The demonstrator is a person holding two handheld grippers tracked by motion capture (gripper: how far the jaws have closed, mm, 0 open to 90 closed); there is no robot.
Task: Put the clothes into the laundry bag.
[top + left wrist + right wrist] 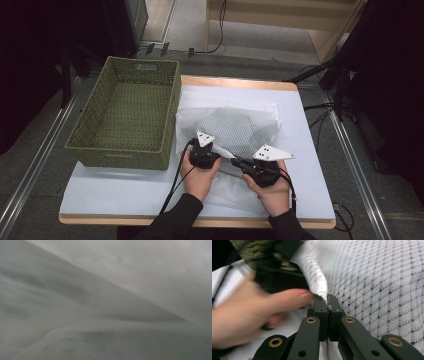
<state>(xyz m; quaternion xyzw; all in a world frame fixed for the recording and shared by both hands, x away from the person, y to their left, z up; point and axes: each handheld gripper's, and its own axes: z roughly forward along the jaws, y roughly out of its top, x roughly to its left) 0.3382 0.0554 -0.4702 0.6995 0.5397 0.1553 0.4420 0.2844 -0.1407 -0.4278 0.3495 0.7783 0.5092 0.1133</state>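
A white mesh fabric (pixel 235 125) lies crumpled on the middle of the table. In the right gripper view my right gripper (pixel 327 301) is shut on a raised edge of this mesh fabric (pixel 374 277). From the high view that right gripper (pixel 236 161) points left toward my left gripper (pixel 204 147), which sits at the fabric's near left edge. The left gripper's dark body (pixel 282 275) and the hand (pixel 249 315) holding it are close beside the pinched edge. Blurred pale fabric (pixel 105 302) lies right against the left gripper view, hiding its jaws.
A green woven basket (pixel 170 100) stands at the table's left, its wall close to the left gripper. The pale table top (pixel 305 155) is bare to the right and along the near edge. Cables trail from both grippers toward the person.
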